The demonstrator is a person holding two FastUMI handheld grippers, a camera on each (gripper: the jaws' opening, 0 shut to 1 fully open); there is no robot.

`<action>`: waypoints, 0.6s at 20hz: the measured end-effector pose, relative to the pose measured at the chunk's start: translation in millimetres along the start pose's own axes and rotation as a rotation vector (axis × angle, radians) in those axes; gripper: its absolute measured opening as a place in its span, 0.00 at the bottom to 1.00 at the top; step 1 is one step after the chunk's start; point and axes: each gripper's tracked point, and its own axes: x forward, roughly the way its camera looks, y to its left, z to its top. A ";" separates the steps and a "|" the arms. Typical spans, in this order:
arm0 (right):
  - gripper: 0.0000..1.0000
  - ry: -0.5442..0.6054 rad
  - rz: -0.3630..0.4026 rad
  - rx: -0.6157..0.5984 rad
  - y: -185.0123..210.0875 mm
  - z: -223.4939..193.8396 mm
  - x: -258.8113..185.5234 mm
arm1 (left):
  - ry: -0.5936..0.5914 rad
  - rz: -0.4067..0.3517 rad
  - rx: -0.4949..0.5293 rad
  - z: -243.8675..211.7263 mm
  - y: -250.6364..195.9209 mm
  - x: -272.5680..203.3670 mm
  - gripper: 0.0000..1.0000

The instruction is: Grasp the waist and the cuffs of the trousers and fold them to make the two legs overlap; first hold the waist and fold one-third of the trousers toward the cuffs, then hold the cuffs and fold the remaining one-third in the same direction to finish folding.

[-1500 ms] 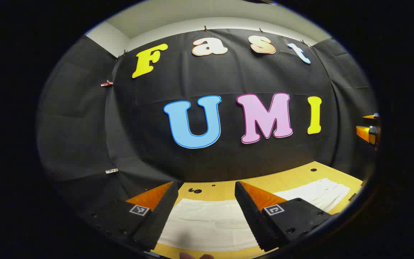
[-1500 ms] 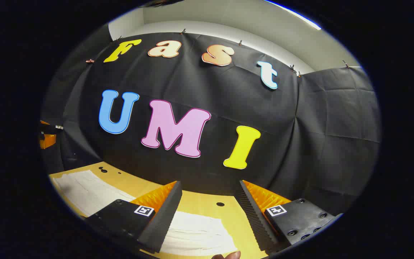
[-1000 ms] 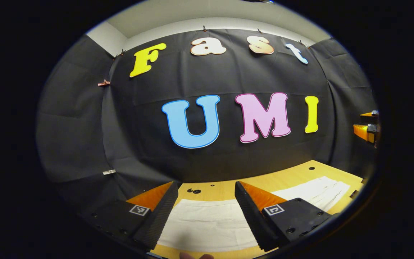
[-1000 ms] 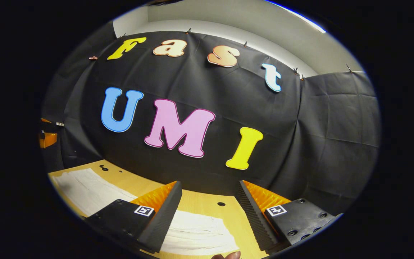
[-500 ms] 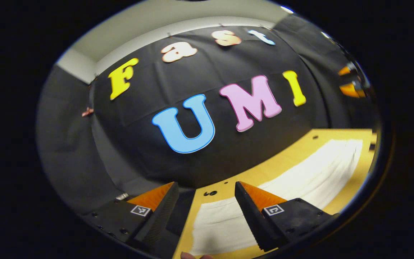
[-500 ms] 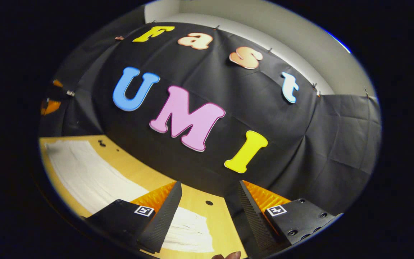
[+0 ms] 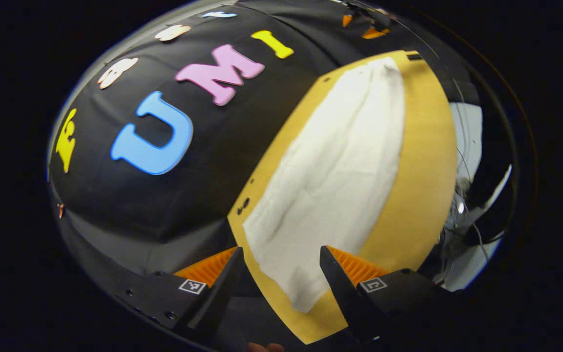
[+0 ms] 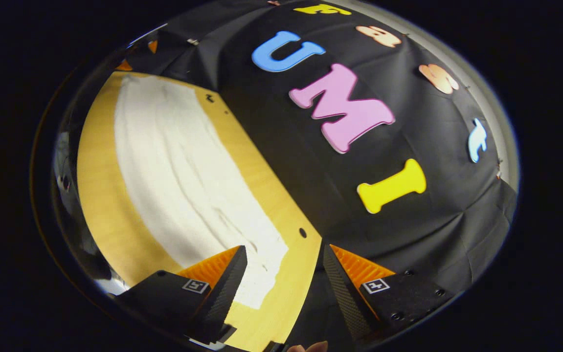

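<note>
Over the last second and a half both views have swung from looking level at the booth wall to tilting steeply down over the bench (image 7: 423,161); the left gripper (image 7: 279,283) has rolled so that the near left end of the white trousers (image 7: 330,176) lies just ahead of its jaws, which stand wide apart with nothing between them; that end of the cloth sits at the left edge of the bench, flat and spread, running away to the far right, where the other gripper shows small at the top of the left gripper view; which end is waist and which is cuffs I cannot tell from either view; the right gripper (image 8: 285,283) has tipped the same way and hangs over the right end of the trousers (image 8: 183,181), jaws likewise wide and empty, with the cloth's end just beside its left finger near the bench's right edge (image 8: 281,298); a fingertip shows at the bottom of each view; judged from this, the reach for the two ends has begun and no fold is yet made.
</note>
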 end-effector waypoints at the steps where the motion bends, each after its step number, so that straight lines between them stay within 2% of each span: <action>1: 0.97 0.023 0.023 -0.021 6.7 -15.7 2.5 | 0.015 -0.027 0.033 -10.7 -6.3 5.9 0.98; 5: 0.97 0.102 0.087 -0.104 23.3 -67.8 12.6 | 0.048 -0.106 0.157 -43.3 -21.0 24.9 0.97; 9: 0.97 0.150 0.134 -0.133 35.2 -103.2 25.1 | 0.072 -0.197 0.215 -69.5 -39.0 43.7 0.97; 12: 0.97 0.179 0.150 -0.138 40.0 -119.9 30.2 | 0.093 -0.201 0.288 -78.8 -34.8 46.0 0.97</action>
